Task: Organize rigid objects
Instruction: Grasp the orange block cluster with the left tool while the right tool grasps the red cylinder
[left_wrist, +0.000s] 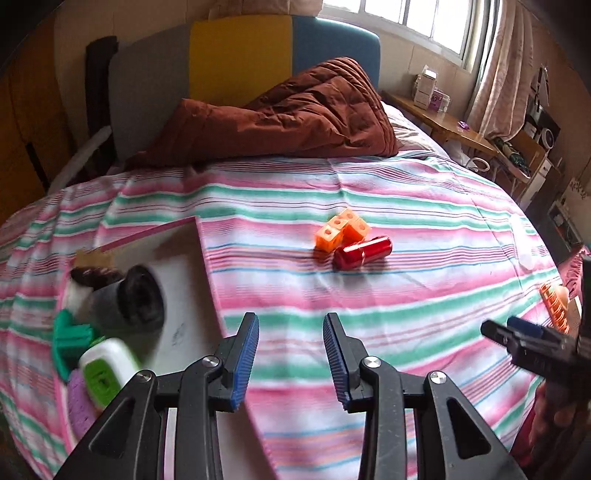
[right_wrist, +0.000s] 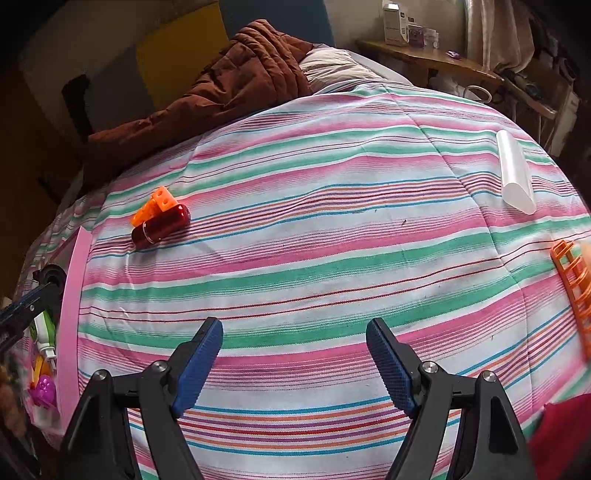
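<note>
The left gripper hangs over the striped bedspread with its blue pads apart and nothing between them; its left finger overlaps the edge of a pink-rimmed tray. The right gripper stands with its pads spread wider, also empty, above bare striped cloth.

In the tray lie a dark cylinder on its side, a green-and-white plastic piece, a teal piece and a purple one; this corner is blurred, so what exactly they are is hard to say.

Ahead of the left gripper, out on the bedspread, a red capsule-shaped cylinder lies on its side, touching an orange block cluster just behind it. From the right wrist view the same pair sits far to the left, and a translucent white tube lies well apart on the right. An orange lattice basket shows at the right edge.

A rumpled brown quilt is heaped at the head of the bed
</note>
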